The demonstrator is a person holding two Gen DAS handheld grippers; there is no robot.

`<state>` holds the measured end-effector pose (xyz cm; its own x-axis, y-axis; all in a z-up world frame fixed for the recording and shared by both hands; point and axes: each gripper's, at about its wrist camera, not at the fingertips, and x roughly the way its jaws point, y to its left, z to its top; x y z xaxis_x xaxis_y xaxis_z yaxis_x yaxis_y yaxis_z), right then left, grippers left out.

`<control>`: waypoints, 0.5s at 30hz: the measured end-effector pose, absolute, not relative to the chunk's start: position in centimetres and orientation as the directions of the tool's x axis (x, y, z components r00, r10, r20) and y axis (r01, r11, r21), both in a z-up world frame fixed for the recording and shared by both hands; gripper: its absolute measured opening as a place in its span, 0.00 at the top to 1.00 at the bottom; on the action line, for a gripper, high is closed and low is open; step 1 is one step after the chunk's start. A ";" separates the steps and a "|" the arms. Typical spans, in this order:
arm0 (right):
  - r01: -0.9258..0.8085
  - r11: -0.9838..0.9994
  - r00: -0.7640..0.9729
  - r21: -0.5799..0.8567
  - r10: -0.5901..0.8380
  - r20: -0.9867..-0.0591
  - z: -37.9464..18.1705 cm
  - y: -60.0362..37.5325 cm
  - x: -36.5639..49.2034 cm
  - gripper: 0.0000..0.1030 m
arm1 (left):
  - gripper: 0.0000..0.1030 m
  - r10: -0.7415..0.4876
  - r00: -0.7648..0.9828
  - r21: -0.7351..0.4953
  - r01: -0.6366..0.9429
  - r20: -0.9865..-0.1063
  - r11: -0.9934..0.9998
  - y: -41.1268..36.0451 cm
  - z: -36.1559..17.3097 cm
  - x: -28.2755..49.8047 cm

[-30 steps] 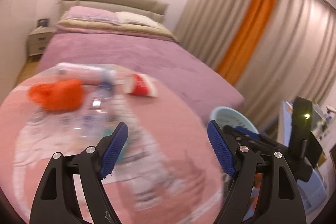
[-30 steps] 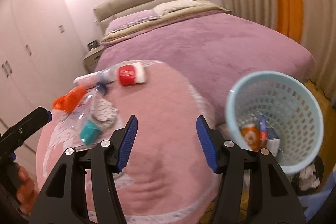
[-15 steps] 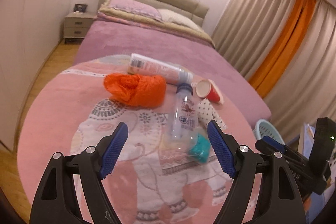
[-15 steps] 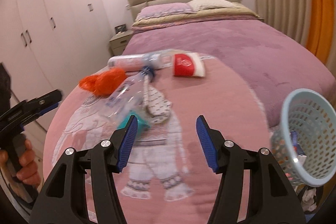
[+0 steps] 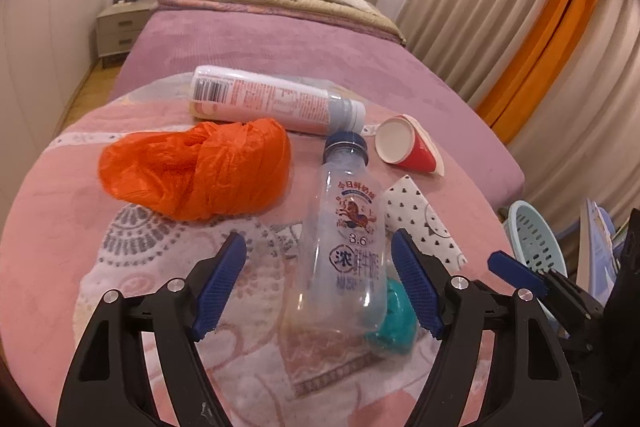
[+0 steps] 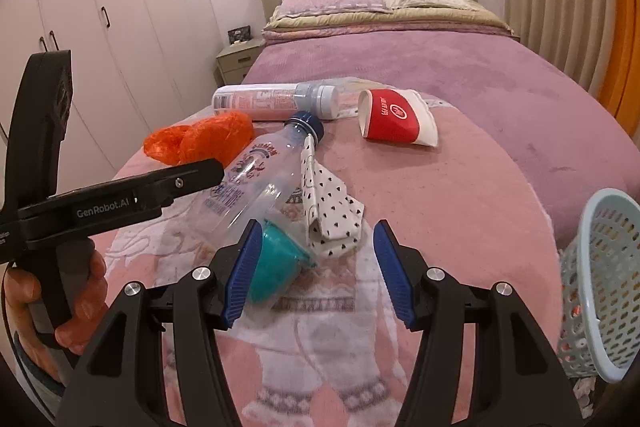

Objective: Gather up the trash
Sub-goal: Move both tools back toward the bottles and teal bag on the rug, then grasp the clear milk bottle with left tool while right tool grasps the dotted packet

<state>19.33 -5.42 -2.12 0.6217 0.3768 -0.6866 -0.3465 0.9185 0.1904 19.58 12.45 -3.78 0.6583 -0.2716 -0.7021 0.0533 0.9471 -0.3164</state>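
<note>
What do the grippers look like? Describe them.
Both the left gripper and the right gripper have black plastic arms, silver screws and blue ribbed pads. The left's side reads "GenRobot.AI" in white. A bare hand holds its black handle.

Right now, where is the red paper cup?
The red paper cup lies on its side on the pink blanket, right of the white bottle, beyond the clear bottle.

clear bottle [image 5: 352,251]: "3.6", Chinese characters | left gripper [image 6: 120,201] side: "GenRobot.AI"
</note>
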 end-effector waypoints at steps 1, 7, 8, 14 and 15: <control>-0.349 0.917 0.619 0.192 0.379 -0.688 -2.3 -5.3 19.7 0.48 | 0.30 -0.276 0.655 -0.318 0.058 -0.704 0.946 12.4 -3.9 19.7; -0.360 0.907 0.584 0.216 0.400 -0.706 -3.4 -5.1 21.6 0.75 | 0.30 -0.284 0.636 -0.301 0.084 -0.717 0.950 11.2 -4.1 20.9; -0.358 0.905 0.582 0.231 0.410 -0.703 -3.5 -5.4 21.6 0.79 | 0.30 -0.280 0.629 -0.294 0.086 -0.725 0.952 10.9 -4.3 21.2; -0.336 0.903 0.595 0.268 0.425 -0.682 -3.4 -7.6 21.1 0.94 | 0.38 -0.209 0.591 -0.210 0.067 -0.779 0.975 9.2 -5.2 22.7; -0.335 0.903 0.599 0.269 0.425 -0.679 -3.3 -8.0 20.9 0.94 | 0.44 -0.200 0.580 -0.202 0.063 -0.789 0.977 9.0 -5.3 23.0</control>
